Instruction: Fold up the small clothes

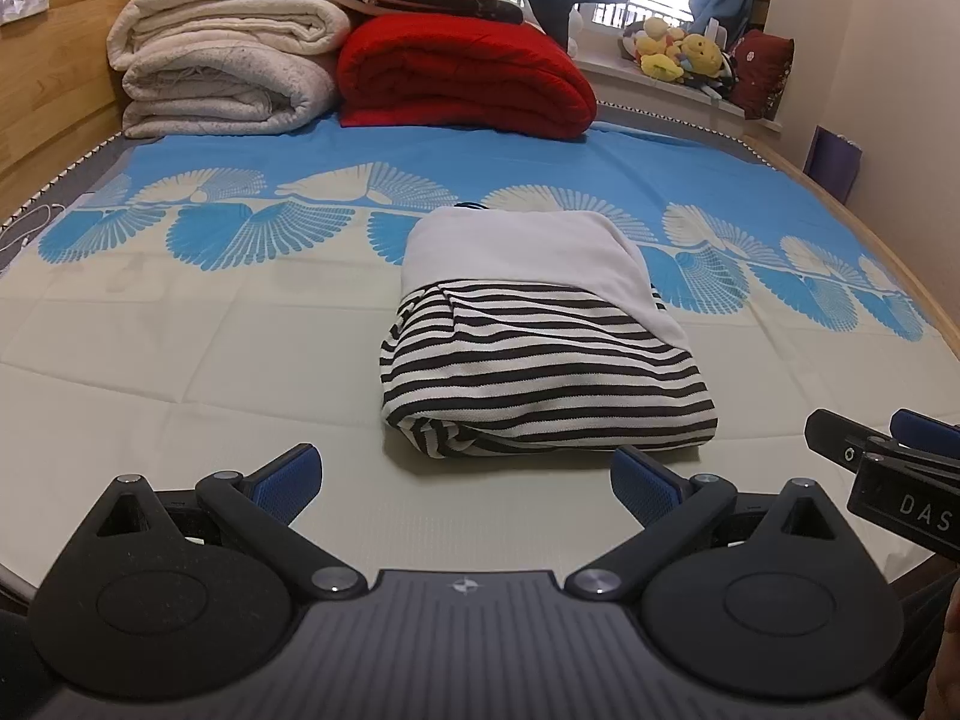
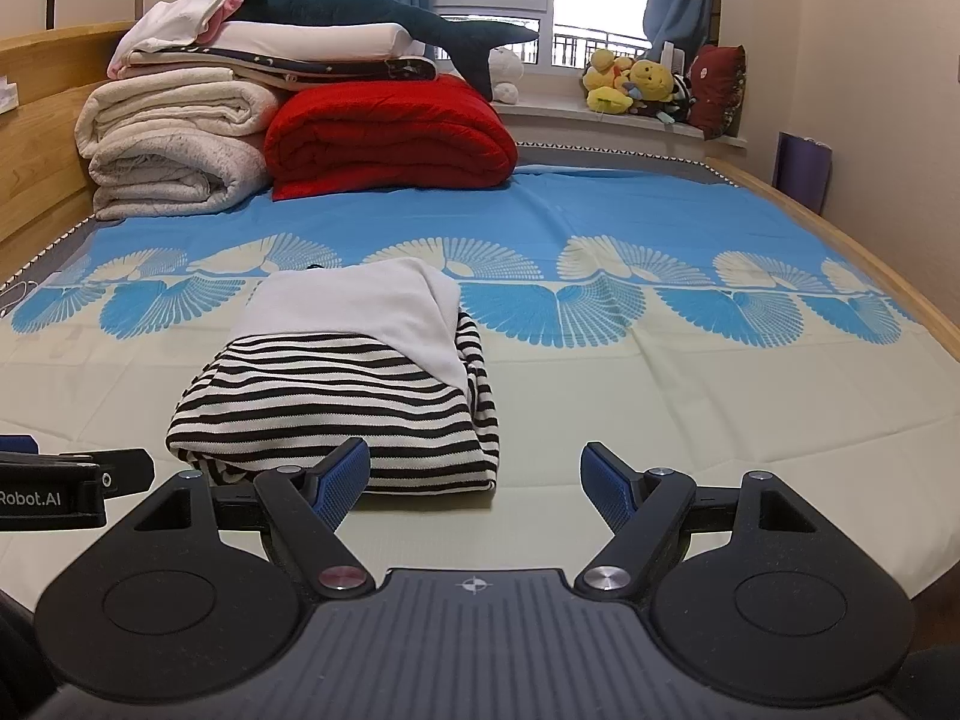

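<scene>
A folded garment (image 1: 540, 348) lies on the bed, black-and-white striped with a plain white part folded over its far half. In the right wrist view the same folded garment (image 2: 342, 384) sits left of centre. My left gripper (image 1: 465, 480) stands open just short of the garment's near edge, nothing between its blue pads. My right gripper (image 2: 474, 480) is open too, its left pad close by the garment's near right corner, with only bedsheet between the fingers. Each gripper shows at the edge of the other's view: right gripper (image 1: 888, 450), left gripper (image 2: 60, 480).
The bed sheet (image 1: 180, 360) is cream near me and blue with fan patterns farther off. At the head stand rolled white blankets (image 1: 222, 72), a red quilt (image 1: 462, 78) and a plush shark (image 2: 372, 12). Stuffed toys (image 2: 636, 84) sit on the windowsill. A wooden frame (image 2: 840, 240) borders the bed.
</scene>
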{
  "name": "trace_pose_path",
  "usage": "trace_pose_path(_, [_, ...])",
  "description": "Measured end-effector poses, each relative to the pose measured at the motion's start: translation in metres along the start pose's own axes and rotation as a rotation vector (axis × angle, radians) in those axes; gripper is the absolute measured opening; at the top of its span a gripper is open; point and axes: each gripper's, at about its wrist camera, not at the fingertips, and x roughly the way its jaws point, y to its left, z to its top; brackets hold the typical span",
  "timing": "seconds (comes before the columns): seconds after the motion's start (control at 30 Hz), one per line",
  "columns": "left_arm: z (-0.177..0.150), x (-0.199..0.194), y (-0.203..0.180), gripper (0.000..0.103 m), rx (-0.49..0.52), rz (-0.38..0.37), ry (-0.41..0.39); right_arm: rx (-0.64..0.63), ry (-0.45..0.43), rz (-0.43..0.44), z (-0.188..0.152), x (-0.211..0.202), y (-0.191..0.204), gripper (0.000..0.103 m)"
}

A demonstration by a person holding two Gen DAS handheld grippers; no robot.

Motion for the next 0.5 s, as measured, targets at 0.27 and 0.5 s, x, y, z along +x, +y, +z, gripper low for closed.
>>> trace_pose_path(0.27, [-0.0001,0.0000,-0.0002,0.102,0.000,0.000,0.000,0.000,0.001,-0.001,0.0004,0.0000,0.0003,0.079])
trace_pose_path(0.5, [-0.0010,0.0012,-0.0009,0.102,0.008,-0.002,0.001,0.002,-0.001,0.003,-0.0005,0.0005,0.0002,0.079])
